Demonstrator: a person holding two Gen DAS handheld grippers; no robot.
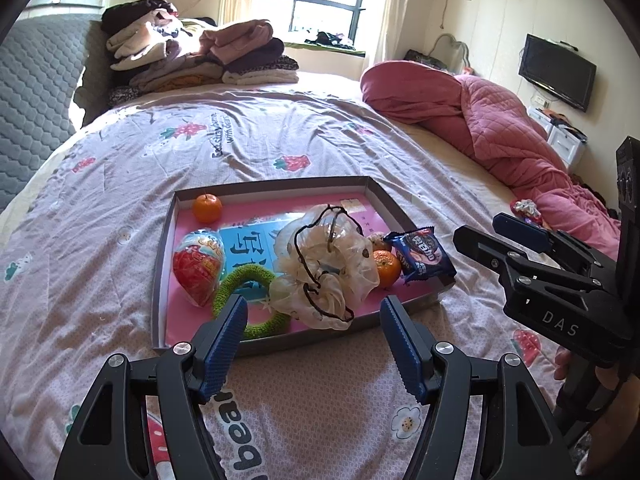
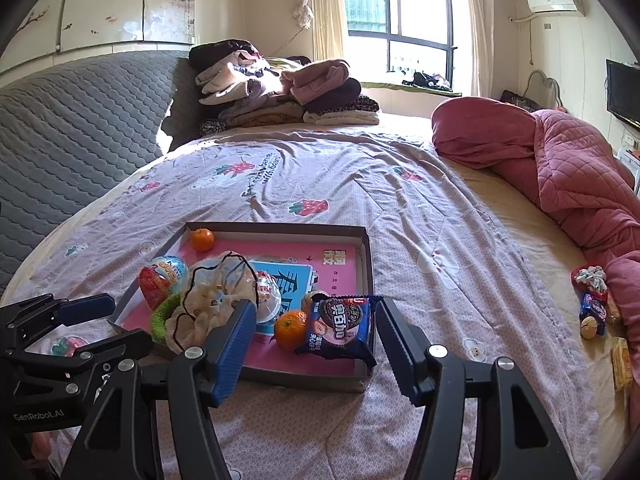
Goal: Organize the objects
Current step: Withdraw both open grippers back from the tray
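Both grippers were just hanging over the bedspread (image 1: 320, 400) with nothing in them. The left gripper (image 1: 313, 342) had its blue pads spread wide and empty, near the front edge of the shallow box (image 1: 160, 264). The right gripper (image 2: 316, 344) was the same deal, jaws apart, not touching anything.

Most of the stuff sat in the box: two oranges (image 1: 207, 208), a red candy egg (image 1: 198, 266), a green ring (image 1: 250, 300), a cream scrunchie (image 1: 324, 276), and a cookie pack (image 2: 340, 330) leaning on the right wall. A few snacks (image 2: 594, 312) lay well apart by the pink quilt (image 2: 560, 168).
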